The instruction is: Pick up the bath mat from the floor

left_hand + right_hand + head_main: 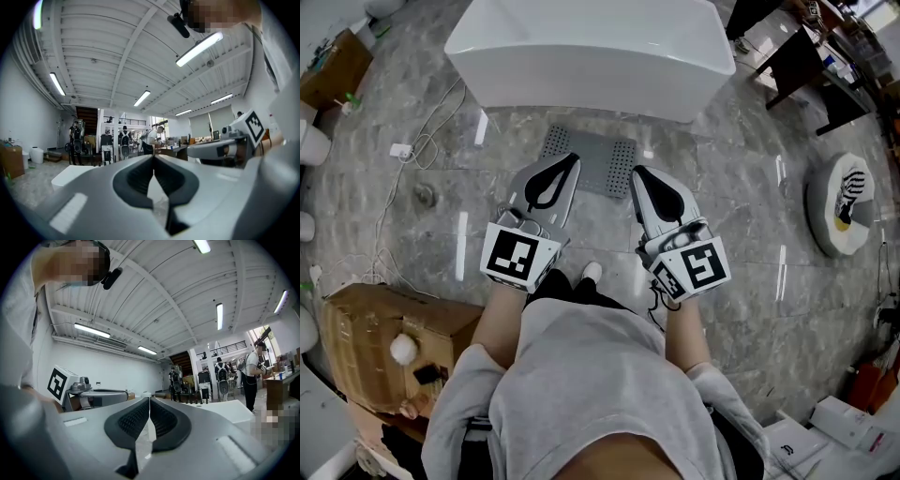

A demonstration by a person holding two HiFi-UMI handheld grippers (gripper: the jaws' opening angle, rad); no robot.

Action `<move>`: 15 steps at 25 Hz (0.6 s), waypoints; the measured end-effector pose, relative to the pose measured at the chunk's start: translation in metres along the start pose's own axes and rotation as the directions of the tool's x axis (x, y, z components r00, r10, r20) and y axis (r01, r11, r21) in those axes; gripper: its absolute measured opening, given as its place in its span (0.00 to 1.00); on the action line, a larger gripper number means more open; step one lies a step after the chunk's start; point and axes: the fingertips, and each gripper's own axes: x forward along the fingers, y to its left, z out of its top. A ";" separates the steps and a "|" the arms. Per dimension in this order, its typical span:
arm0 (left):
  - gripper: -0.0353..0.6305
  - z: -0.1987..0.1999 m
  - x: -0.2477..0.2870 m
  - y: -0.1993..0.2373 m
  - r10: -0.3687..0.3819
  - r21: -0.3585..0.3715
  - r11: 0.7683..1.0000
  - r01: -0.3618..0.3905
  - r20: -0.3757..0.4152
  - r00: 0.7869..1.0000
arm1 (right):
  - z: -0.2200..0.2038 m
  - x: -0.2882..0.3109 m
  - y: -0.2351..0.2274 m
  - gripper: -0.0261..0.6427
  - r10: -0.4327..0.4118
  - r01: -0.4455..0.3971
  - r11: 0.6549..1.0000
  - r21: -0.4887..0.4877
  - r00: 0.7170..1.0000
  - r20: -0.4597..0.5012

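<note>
A grey perforated bath mat (pixel 598 159) lies flat on the marble floor in front of the white bathtub (pixel 591 52). My left gripper (pixel 573 158) is held over the mat's left part, shut with nothing in it. My right gripper (pixel 637 173) hangs over the mat's right edge, shut and empty too. Both are well above the floor, held out level in front of the person's body. In the left gripper view the left gripper (pixel 153 157) points across the room with its jaws touching; the right gripper (pixel 149 399) shows the same in the right gripper view.
A cardboard box (pixel 380 337) stands at the lower left, and a white cable (pixel 412 150) trails on the floor left of the mat. A round white object (pixel 842 202) sits at the right. Dark tables (pixel 806 66) stand at the upper right. White boxes (pixel 834 431) lie at the lower right.
</note>
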 end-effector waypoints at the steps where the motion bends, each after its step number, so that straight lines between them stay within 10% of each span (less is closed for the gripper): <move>1: 0.06 0.000 0.003 0.000 0.002 0.001 1.000 -0.002 0.001 1.000 | 0.000 0.000 -0.003 0.05 0.000 0.000 1.000 0.002 1.000 0.002; 15: 0.06 0.006 0.036 0.000 -0.030 0.012 0.999 0.030 0.008 1.000 | 0.007 0.010 -0.030 0.05 -0.027 0.027 1.000 -0.002 0.999 0.017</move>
